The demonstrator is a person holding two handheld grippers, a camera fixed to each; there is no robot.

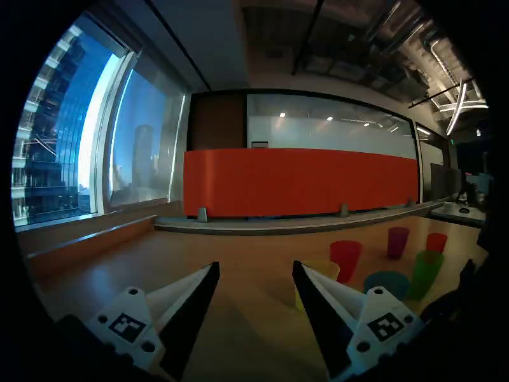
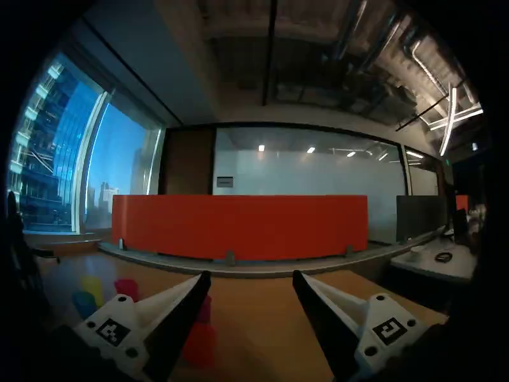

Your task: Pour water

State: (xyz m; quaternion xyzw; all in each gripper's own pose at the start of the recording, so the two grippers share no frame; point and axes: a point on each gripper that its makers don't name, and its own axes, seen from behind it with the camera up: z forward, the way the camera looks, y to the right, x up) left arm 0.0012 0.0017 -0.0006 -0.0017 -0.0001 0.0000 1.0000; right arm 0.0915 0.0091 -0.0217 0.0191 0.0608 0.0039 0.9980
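In the left gripper view, several plastic cups stand on the wooden table [image 1: 254, 331] ahead and to the right: a red cup [image 1: 345, 254], a yellow cup [image 1: 316, 272] partly behind my right finger, a blue cup [image 1: 387, 283], a green cup [image 1: 426, 270], a purple cup [image 1: 398, 240] and another red cup [image 1: 436, 242]. My left gripper [image 1: 254, 267] is open above the table with nothing between its fingers. In the right gripper view, my right gripper [image 2: 250, 277] is open too; a red cup [image 2: 200, 344], a pink cup [image 2: 127, 288], a yellow cup [image 2: 93, 286] and a blue cup [image 2: 83, 302] sit low at the left.
An orange partition [image 1: 299, 181] closes off the far edge of the table. Tall windows [image 1: 76, 140] run along the left. To the right stands a second desk [image 2: 432, 261] with a dark monitor [image 2: 420, 216] and small items on it.
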